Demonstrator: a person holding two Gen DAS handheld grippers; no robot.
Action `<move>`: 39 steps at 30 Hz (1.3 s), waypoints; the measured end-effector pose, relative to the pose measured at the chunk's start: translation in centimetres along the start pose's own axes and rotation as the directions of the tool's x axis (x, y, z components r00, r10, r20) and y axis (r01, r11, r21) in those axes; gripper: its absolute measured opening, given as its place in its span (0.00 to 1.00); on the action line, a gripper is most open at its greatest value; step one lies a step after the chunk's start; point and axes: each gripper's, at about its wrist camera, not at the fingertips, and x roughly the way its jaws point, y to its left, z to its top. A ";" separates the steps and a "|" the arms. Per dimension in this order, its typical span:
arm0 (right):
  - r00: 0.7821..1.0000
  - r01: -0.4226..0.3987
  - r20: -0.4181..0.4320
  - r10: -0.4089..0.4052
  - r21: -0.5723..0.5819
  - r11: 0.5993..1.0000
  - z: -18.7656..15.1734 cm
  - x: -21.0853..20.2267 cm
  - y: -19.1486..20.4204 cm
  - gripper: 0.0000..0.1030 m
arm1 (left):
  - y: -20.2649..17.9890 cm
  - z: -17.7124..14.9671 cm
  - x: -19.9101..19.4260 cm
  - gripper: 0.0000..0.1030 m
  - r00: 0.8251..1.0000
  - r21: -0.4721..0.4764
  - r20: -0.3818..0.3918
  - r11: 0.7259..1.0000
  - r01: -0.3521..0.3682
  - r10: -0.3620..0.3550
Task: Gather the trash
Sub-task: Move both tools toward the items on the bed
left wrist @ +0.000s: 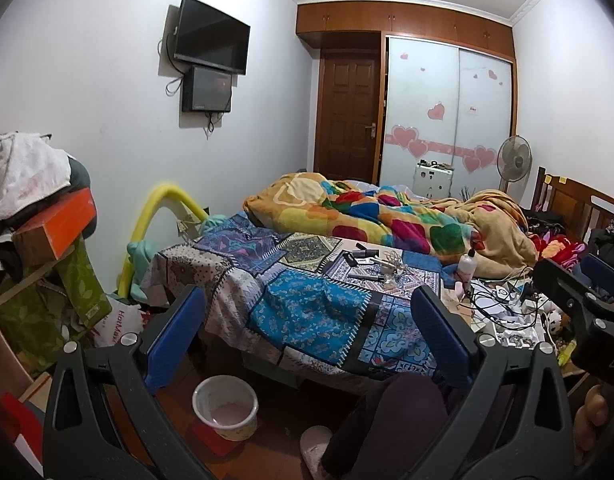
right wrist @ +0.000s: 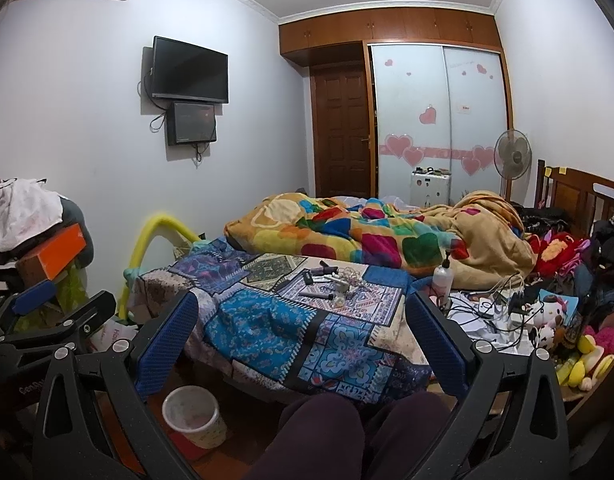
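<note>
A white waste bin (left wrist: pixel 225 407) stands on the floor by the bed's near corner; it also shows in the right wrist view (right wrist: pixel 192 415). Small tubes and bits of clutter (left wrist: pixel 370 265) lie on the patchwork cover (left wrist: pixel 307 312), also in the right wrist view (right wrist: pixel 331 278). My left gripper (left wrist: pixel 307 338) is open and empty, held above the bed's near edge. My right gripper (right wrist: pixel 301 344) is open and empty too, beside the left one. The left gripper (right wrist: pixel 31 300) shows at the left edge of the right wrist view.
A colourful blanket (left wrist: pixel 379 216) is heaped on the bed. Cables, chargers and a pump bottle (right wrist: pixel 443 276) crowd the right side, with plush toys (right wrist: pixel 587 344). Boxes and clothes (left wrist: pixel 39 216) pile up at left. The person's knees (right wrist: pixel 319 432) are below.
</note>
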 end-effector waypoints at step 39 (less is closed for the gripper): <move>0.975 0.071 -0.211 -0.069 0.004 0.997 0.7 27.5 -11.3 1.00 | -6.8 2.0 34.7 0.99 0.961 -0.014 -0.272 0.999 0.038 -0.040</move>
